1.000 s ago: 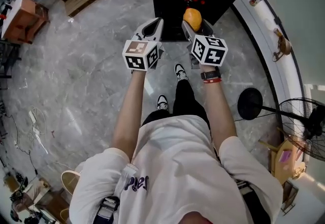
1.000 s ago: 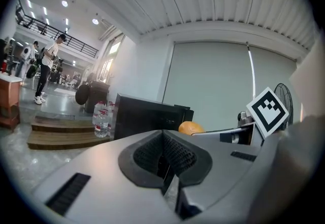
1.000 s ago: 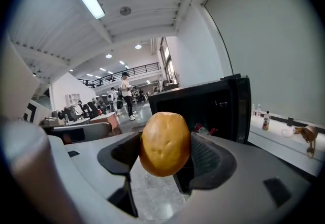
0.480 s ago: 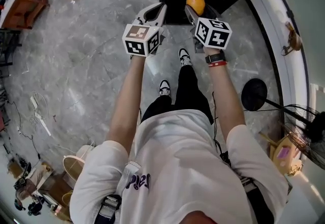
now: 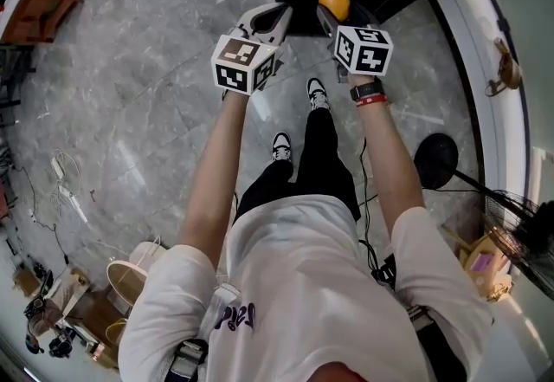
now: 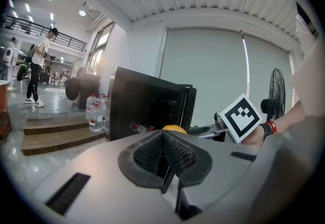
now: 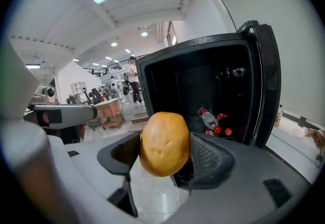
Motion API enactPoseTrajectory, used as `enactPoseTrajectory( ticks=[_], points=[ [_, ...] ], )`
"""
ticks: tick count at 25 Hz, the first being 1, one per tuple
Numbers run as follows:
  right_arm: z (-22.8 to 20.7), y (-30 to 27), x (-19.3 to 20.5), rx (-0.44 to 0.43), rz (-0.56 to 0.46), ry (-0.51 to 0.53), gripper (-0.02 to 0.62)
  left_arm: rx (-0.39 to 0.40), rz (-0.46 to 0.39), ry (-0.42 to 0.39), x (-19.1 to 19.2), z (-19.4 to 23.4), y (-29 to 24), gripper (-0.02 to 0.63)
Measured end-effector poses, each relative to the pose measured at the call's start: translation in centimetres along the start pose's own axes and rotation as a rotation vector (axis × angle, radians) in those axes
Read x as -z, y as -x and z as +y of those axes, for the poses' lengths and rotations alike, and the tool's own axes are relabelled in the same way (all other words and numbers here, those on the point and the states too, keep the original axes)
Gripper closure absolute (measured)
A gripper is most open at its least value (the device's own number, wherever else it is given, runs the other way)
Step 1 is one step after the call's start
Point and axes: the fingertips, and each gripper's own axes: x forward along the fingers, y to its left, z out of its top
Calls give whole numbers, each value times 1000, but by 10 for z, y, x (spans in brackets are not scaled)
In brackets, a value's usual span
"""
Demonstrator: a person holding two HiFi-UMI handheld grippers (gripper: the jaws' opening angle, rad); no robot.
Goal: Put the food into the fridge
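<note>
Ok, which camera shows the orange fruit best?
The right gripper view: the orange fruit sits large and centred, gripped in the right claw. The head view shows only its top; the left gripper view shows just a sliver.

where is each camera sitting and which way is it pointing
Head view: on the person's head, facing steeply down at the floor; shows torso, forearms, shoes, left gripper, right gripper.
Left gripper view: on the left gripper, facing along its shut jaws toward the fridge; the right wrist shows.
Right gripper view: on the right gripper, facing along jaws clamped on the orange fruit into the open fridge.
Shared: all three see the fruit and fridge.
</note>
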Motion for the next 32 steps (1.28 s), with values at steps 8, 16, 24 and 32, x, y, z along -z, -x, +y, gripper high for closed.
enactPoseTrajectory(
  ticks=[8, 16, 24, 32],
  points=[
    [-11, -31, 12, -23, 44, -16, 272, 19, 35, -4, 17, 16, -17, 589],
    [-24, -60, 12, -44, 64, 5, 272, 0, 42, 27, 21, 22, -33, 588],
    [-43, -90, 13, -44, 85, 14, 272, 0, 42, 20, 23, 28, -56, 588],
    [-63, -121, 15, -57, 92, 26, 272, 14, 37, 10, 29, 34, -82, 588]
  ],
)
